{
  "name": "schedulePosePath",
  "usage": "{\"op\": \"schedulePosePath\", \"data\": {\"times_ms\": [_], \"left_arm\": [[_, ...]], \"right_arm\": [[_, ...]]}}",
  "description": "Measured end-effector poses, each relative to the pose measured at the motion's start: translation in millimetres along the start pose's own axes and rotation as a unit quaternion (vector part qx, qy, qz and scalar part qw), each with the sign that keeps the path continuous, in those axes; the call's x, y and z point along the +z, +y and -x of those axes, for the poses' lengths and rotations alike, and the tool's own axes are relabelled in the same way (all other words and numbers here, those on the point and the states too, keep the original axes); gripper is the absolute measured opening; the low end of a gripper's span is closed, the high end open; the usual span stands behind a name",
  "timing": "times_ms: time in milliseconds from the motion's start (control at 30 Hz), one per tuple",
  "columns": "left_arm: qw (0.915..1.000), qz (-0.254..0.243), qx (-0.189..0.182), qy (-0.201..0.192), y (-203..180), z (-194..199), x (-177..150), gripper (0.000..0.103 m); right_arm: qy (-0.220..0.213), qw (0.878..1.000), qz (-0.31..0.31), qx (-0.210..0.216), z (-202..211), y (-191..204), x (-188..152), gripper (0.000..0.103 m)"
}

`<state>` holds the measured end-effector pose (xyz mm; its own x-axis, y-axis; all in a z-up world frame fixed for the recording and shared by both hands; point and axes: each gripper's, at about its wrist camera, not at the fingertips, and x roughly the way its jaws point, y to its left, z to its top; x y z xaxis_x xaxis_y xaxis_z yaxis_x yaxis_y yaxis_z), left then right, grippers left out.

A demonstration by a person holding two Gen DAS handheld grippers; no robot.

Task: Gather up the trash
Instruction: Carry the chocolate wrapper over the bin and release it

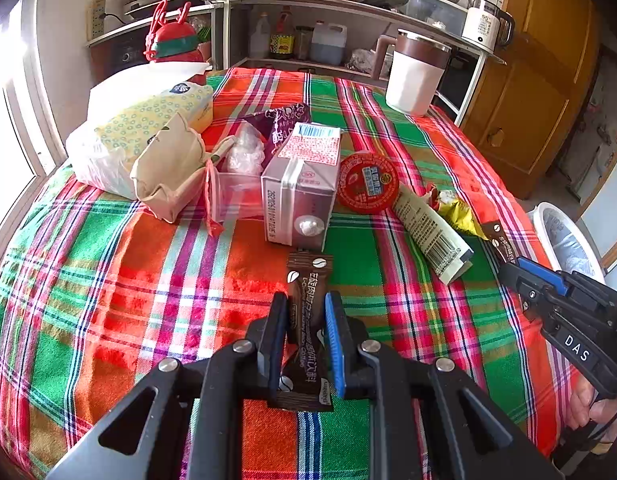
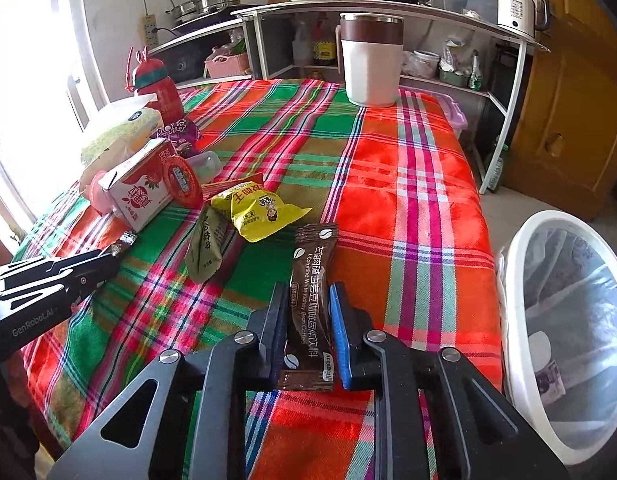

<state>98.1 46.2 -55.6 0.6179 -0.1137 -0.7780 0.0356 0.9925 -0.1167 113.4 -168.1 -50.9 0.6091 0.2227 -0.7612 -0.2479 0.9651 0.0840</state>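
Observation:
In the left wrist view my left gripper [image 1: 306, 312] is shut on a brown coffee sachet [image 1: 310, 284] that lies lengthwise on the plaid tablecloth [image 1: 148, 280]. My right gripper [image 1: 512, 274] at the right edge pinches a second brown sachet [image 1: 500, 240]. In the right wrist view that right gripper [image 2: 308, 294] is shut on its sachet [image 2: 314, 260], and the left gripper [image 2: 114, 256] enters from the left. More trash lies between them: a milk carton [image 1: 300, 184], a red foil lid [image 1: 366, 182], a white wrapper [image 1: 428, 232] and a yellow snack bag [image 2: 260, 208].
A white bin [image 2: 564, 320] lined with clear plastic stands on the floor off the table's right side. A white and brown mug [image 2: 370, 64] sits at the far edge. A tissue pack [image 1: 156, 120], a paper bag [image 1: 168, 168] and a red bottle [image 1: 172, 40] crowd the left.

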Motion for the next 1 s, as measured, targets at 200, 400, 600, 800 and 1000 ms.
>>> {"op": "schedulePosePath", "data": {"times_ms": [200, 400, 600, 800, 1000], "left_arm": [[0.9999, -0.005, -0.005, -0.014, -5, 13, 2, 0.02], [0.9994, -0.016, -0.014, -0.027, -16, 25, 6, 0.02], [0.9986, -0.027, -0.024, -0.038, -30, 36, 9, 0.02], [0.997, -0.043, -0.042, -0.048, -51, 43, 14, 0.02], [0.9933, -0.069, -0.071, -0.061, -84, 50, 23, 0.02]], "right_arm": [[-0.012, 1.0, -0.008, 0.005, 10, -2, 0, 0.021], [-0.024, 1.0, -0.017, 0.007, 22, -7, 0, 0.021], [-0.039, 0.999, -0.027, 0.005, 37, -13, -2, 0.021], [-0.052, 0.998, -0.038, -0.001, 52, -24, -4, 0.021], [-0.067, 0.996, -0.055, -0.017, 70, -44, -7, 0.021]]}}
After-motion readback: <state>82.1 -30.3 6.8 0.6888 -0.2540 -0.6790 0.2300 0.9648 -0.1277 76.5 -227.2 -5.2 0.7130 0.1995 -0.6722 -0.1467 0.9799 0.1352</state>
